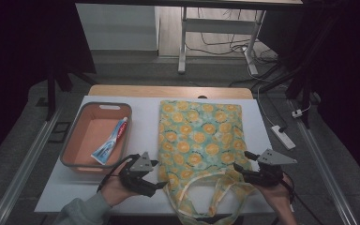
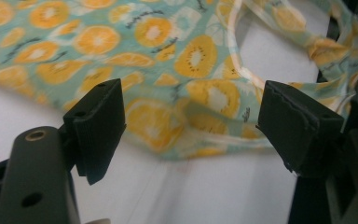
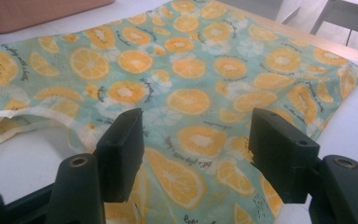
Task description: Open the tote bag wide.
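Observation:
A tote bag [image 1: 199,136] printed with orange slices lies flat on the white table [image 1: 143,117], its handles [image 1: 215,199] toward the near edge. My left gripper [image 1: 159,174] stands open at the bag's near left corner, jaws pointing at the cloth. In the left gripper view the left gripper [image 2: 191,121] has the bag's edge [image 2: 200,140] just beyond its wide jaws, and a handle loop [image 2: 307,46] lies farther off. My right gripper [image 1: 242,161] is open at the near right corner. In the right gripper view the right gripper [image 3: 196,140] hovers over the flat cloth [image 3: 191,65].
A pink bin [image 1: 71,140] at the left of the table holds a toothpaste tube [image 1: 111,141]; its wall [image 3: 37,11] also shows in the right gripper view. A power strip [image 1: 282,136] lies on the floor to the right. Desk legs [image 1: 183,42] stand behind the table.

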Demonstrator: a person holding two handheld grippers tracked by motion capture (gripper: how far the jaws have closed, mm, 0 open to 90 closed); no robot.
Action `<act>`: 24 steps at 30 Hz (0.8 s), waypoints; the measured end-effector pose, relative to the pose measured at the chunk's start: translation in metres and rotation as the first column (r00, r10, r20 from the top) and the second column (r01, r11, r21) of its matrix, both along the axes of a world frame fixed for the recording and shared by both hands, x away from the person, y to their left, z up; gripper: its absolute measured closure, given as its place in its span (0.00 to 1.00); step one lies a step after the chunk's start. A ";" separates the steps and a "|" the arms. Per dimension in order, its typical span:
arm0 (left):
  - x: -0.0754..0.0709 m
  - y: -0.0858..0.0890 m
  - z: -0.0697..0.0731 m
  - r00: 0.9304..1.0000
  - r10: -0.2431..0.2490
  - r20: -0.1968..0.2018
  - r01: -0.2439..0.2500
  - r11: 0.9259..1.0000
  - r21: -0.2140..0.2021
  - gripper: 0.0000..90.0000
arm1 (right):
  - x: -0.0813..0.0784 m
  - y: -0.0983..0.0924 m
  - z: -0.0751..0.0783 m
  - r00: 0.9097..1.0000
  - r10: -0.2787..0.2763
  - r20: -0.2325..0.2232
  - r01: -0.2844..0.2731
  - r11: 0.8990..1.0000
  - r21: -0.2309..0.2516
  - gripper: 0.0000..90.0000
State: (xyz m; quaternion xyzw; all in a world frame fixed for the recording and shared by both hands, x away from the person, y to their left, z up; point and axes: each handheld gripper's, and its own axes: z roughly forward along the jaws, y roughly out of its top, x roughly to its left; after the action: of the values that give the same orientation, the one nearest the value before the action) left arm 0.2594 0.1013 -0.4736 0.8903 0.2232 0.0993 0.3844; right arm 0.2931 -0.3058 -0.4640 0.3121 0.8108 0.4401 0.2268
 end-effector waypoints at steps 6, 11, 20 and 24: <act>0.026 -0.025 -0.017 0.999 -0.042 -0.014 0.043 0.996 0.077 0.26 | -0.002 0.001 0.000 1.000 0.009 -0.004 -0.009 1.000 0.004 0.39; 0.042 -0.038 -0.034 0.994 -0.075 -0.085 0.086 0.987 0.136 0.47 | -0.003 0.001 0.003 1.000 0.022 -0.012 -0.022 1.000 0.002 0.38; 0.051 -0.031 -0.040 0.986 -0.053 -0.155 0.074 0.988 0.132 0.98 | -0.010 -0.013 0.003 0.986 0.027 -0.166 -0.046 0.993 -0.111 0.32; 0.044 -0.020 -0.030 0.990 -0.055 -0.131 0.065 0.995 0.073 0.99 | -0.009 -0.014 -0.015 0.975 -0.009 -0.222 -0.043 0.973 -0.228 0.45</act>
State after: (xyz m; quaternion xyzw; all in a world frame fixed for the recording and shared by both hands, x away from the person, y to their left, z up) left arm 0.3038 0.0810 -0.5034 0.9154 0.2167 0.0385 0.3372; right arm 0.2843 -0.3195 -0.4789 0.3239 0.8794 0.3071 0.1660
